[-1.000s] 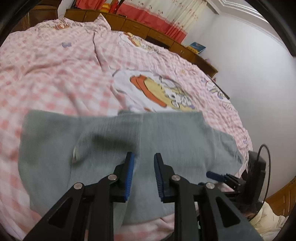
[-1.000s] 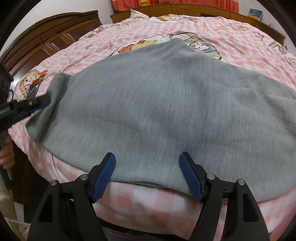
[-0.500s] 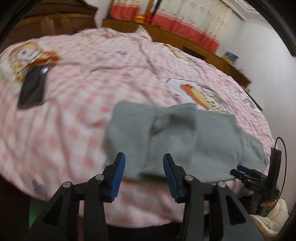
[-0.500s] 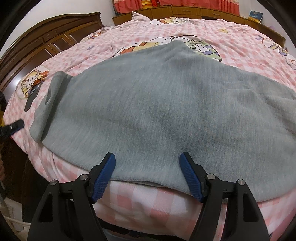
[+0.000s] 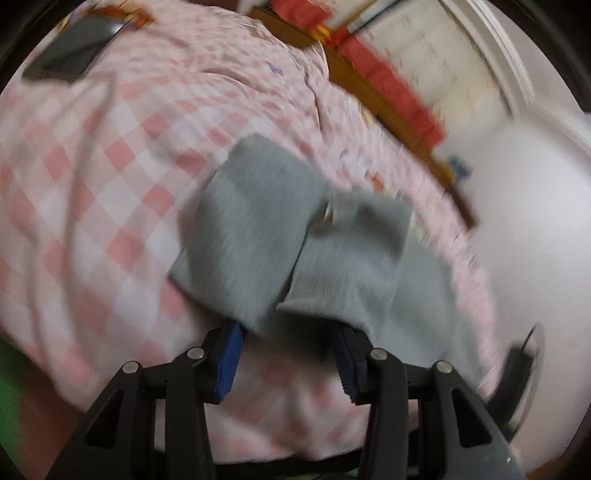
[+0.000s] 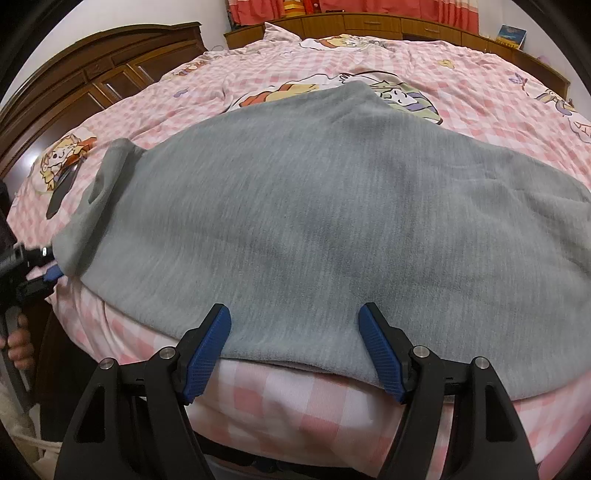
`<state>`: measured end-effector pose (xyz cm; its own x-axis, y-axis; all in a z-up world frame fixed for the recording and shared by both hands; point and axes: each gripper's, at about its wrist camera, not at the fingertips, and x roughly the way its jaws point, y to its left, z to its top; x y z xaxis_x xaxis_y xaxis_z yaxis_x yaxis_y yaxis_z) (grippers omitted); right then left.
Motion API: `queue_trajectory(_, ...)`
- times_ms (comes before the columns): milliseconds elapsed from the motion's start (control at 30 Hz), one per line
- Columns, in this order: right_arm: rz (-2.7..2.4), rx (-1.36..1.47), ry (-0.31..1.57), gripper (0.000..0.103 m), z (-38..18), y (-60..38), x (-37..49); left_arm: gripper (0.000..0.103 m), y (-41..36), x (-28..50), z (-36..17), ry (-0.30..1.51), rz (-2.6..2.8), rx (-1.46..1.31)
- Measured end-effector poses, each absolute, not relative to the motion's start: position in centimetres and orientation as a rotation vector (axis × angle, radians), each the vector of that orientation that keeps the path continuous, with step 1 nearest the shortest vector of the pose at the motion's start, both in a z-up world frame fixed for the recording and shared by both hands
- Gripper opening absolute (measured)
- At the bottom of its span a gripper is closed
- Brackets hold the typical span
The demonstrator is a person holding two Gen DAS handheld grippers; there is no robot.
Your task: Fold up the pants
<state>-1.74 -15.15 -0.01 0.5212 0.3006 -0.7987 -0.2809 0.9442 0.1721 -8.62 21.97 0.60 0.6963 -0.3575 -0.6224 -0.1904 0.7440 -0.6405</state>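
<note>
Grey pants (image 6: 314, 206) lie spread across the near edge of a pink checked bed. My right gripper (image 6: 295, 332) is open, its jaws level with the near hem, with nothing held. In the left wrist view the pants' left end (image 5: 280, 240) is bunched and partly folded over. My left gripper (image 5: 288, 354) is open, its blue fingertips just under the edge of that end; the view is blurred. The left gripper also shows in the right wrist view (image 6: 44, 269) at the pants' left end.
The pink checked cover (image 6: 424, 62) has cartoon prints. A dark phone (image 5: 74, 51) lies on the bed at far left, also in the right wrist view (image 6: 61, 188). A wooden headboard (image 6: 92, 81) and low cabinets (image 6: 369, 26) border the bed.
My left gripper has swung left and in to the pants' left end, and has opened wider. The pants' left end has bunched over. My right gripper has not moved.
</note>
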Motion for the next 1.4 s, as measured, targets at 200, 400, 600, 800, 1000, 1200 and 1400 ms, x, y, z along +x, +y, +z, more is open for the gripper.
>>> queue_trajectory(200,0.349,0.020,0.955,0.074,0.0,-15.0,-1.9,0.046,22.8,-9.0,3.0,0.677,-0.093,-0.741)
queue_trajectory(400,0.352,0.017,0.949,0.074,-0.1,-15.0,-1.9,0.053,25.0,-10.4,5.0,0.664,0.106,-0.603)
queue_trajectory(600,0.351,0.014,0.944,0.074,-0.1,-15.0,-2.0,0.055,23.7,-9.8,6.0,0.696,0.077,-0.514)
queue_trajectory(800,0.354,0.019,0.946,0.074,-0.1,-15.0,-2.1,0.058,19.9,-6.0,7.0,0.724,-0.069,-0.425)
queue_trajectory(1000,0.359,0.021,0.940,0.074,-0.1,-15.0,-2.1,0.060,17.4,-1.7,6.1,0.767,-0.128,-0.377)
queue_trajectory(1200,0.365,0.022,0.929,0.074,-0.2,-15.0,-2.2,0.060,15.8,0.7,3.9,0.850,-0.061,-0.306)
queue_trajectory(1400,0.373,0.020,0.914,0.075,-0.4,-15.1,-2.4,0.028,15.6,0.9,3.9,0.825,-0.036,-0.326)
